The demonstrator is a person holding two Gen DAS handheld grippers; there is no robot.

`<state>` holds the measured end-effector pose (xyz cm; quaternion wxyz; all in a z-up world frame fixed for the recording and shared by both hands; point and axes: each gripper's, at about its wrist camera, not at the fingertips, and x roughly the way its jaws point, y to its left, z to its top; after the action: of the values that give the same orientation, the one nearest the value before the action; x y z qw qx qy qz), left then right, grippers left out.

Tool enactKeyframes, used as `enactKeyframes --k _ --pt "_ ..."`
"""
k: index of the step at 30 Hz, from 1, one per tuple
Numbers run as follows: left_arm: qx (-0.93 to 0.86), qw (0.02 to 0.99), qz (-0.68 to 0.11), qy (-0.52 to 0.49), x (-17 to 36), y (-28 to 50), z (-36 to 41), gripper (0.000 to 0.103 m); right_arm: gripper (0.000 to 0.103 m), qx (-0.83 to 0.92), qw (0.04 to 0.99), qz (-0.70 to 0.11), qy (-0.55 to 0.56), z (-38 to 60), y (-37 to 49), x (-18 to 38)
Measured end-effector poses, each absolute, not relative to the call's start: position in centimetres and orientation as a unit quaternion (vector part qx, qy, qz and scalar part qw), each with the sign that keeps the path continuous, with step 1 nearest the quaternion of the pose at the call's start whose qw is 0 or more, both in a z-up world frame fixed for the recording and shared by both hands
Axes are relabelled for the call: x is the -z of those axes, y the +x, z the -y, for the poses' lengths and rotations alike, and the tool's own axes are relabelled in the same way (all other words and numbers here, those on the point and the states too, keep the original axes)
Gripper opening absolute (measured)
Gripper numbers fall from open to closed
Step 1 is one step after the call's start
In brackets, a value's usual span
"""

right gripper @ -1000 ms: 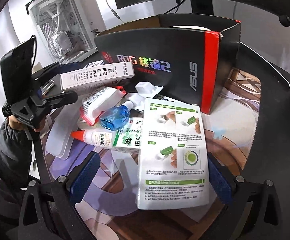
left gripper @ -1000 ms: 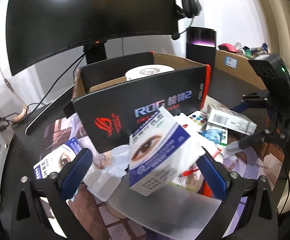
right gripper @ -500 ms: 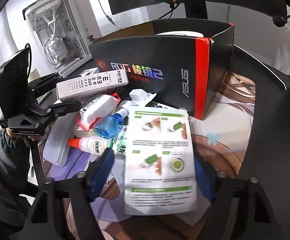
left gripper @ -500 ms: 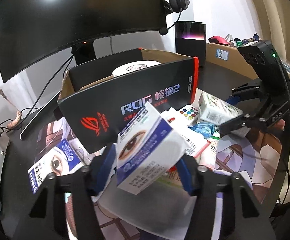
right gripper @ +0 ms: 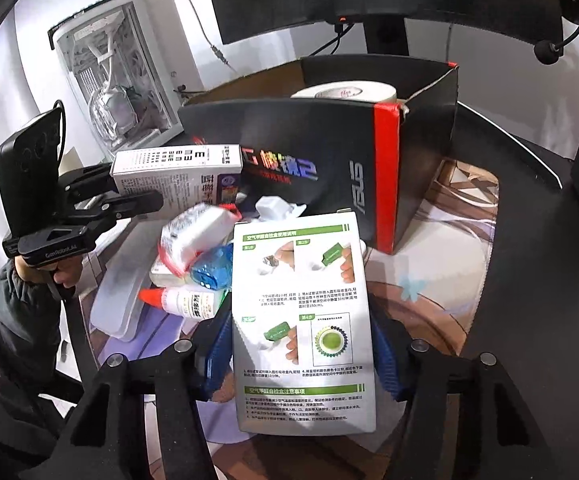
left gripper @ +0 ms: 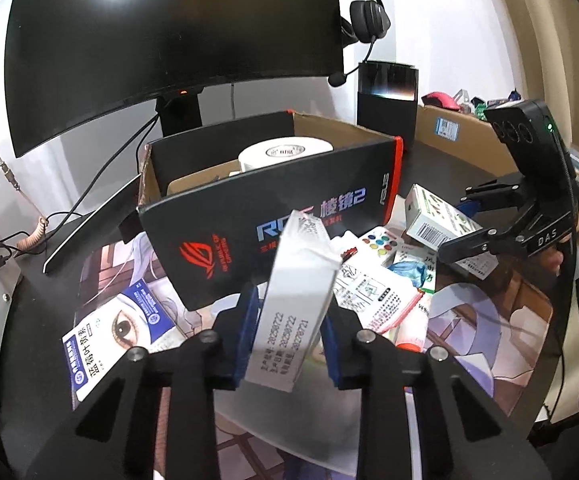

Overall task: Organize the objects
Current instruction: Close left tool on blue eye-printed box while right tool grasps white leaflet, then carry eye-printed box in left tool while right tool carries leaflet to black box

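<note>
Eye-drop box [left gripper: 295, 304] clamped between left tool [left gripper: 287, 344] fingers

Black gripper [left gripper: 289, 344], blue-padded jaws, silver screws

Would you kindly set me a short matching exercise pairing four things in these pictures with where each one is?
Things:
1. tape roll
2. eye-chart box
3. green-print box
4. eye-picture box

Places:
A. in the right gripper
B. lying on the mat, left of the ROG box
C. inside the ROG box
D. in the left gripper

Pairs: 1-C, 2-D, 3-A, 4-B
</note>
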<state>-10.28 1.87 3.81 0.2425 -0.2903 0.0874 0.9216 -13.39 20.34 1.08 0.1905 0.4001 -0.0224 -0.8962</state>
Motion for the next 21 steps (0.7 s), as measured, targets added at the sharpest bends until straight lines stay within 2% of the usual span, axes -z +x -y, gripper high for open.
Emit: enactKeyframes --k 8,21 --pt "-0.928 0.245 -0.071 -0.273 -5.1 -9.7 -1.2 0.021 0.061 0.912 0.183 0.034 0.367 -20.8 -13.0 -2.4" --pt "-0.939 0.244 -0.002 -0.243 -8.0 -9.3 1.6 0.020 0.061 0.936 0.166 0.083 0.298 -21.6 -12.3 -5.2"
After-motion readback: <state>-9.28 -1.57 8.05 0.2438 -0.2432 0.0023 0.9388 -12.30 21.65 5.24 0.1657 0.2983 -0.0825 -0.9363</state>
